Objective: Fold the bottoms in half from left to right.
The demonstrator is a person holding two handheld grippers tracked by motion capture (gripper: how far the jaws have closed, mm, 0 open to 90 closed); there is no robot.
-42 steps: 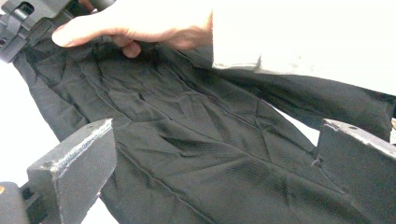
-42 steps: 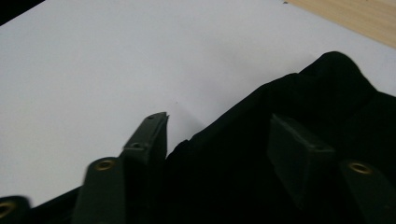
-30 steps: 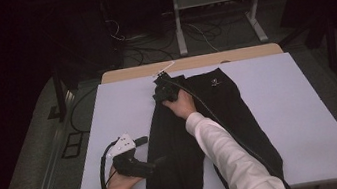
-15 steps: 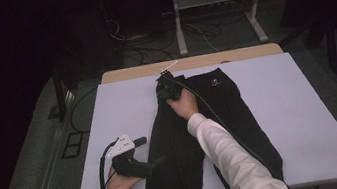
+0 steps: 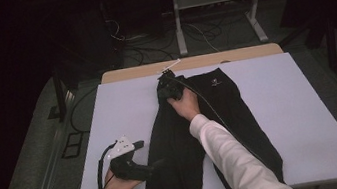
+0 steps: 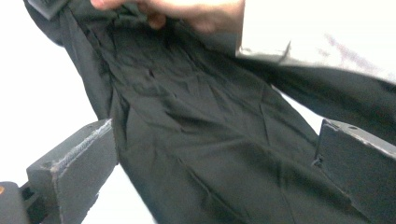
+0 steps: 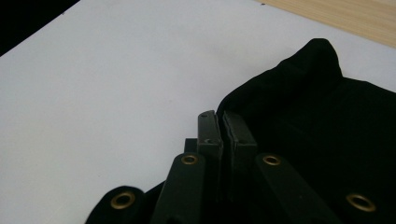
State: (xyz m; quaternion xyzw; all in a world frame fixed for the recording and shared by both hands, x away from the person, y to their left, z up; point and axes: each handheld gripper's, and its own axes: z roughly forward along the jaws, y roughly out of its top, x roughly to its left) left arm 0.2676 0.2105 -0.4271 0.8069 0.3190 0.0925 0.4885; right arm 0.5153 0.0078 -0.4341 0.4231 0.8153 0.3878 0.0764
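Moved: almost nothing; both grippers sit as before.
Left gripper (image 5: 153, 165): jaws wide apart, black trousers (image 6: 205, 140) lying between them, near left.
Right gripper (image 5: 167, 82): jaws pressed together at the trousers' far edge; grip on cloth unclear.

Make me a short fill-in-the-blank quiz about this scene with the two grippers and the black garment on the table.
1. The black garment lies on a ____ table.
2. The right gripper has its fingers ____.
3. The left gripper has its fingers ____.
4. The right gripper is at the garment's ____ end, as seen from the person.

Missing words: white; shut; open; far
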